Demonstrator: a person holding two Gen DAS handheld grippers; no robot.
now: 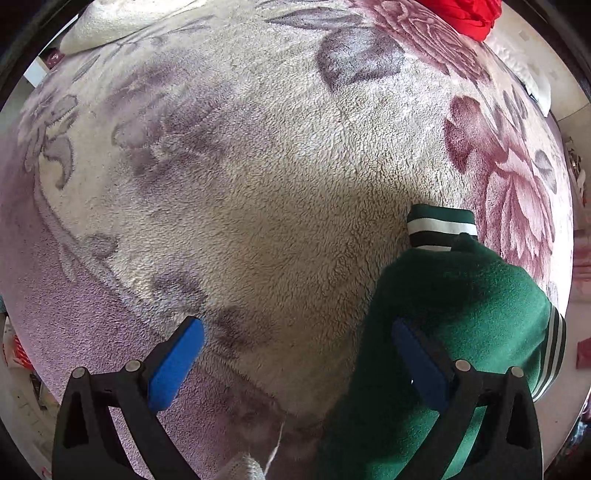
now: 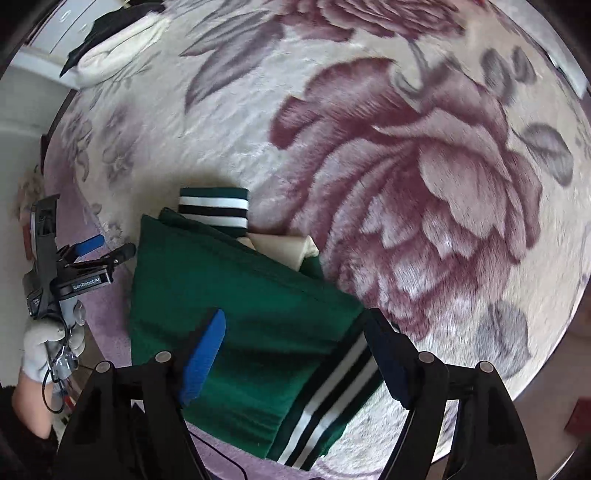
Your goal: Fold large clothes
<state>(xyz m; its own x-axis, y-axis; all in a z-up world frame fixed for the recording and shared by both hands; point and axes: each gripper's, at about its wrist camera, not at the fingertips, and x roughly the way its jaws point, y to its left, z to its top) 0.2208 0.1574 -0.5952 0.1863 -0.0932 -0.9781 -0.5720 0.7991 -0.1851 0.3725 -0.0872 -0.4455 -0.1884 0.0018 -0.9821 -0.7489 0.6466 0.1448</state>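
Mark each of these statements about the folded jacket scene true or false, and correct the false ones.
1. The green fleece jacket with striped black-and-white cuffs lies folded on the floral plush blanket. True.
2. The right hand-held gripper is clamped on the jacket. False: its jaws stand open above it.
3. The left hand-held gripper is open. True.
4. A red cloth lies on the jacket. False: it lies apart, at the blanket's far edge.
5. The hand on the left gripper wears a white glove. True.
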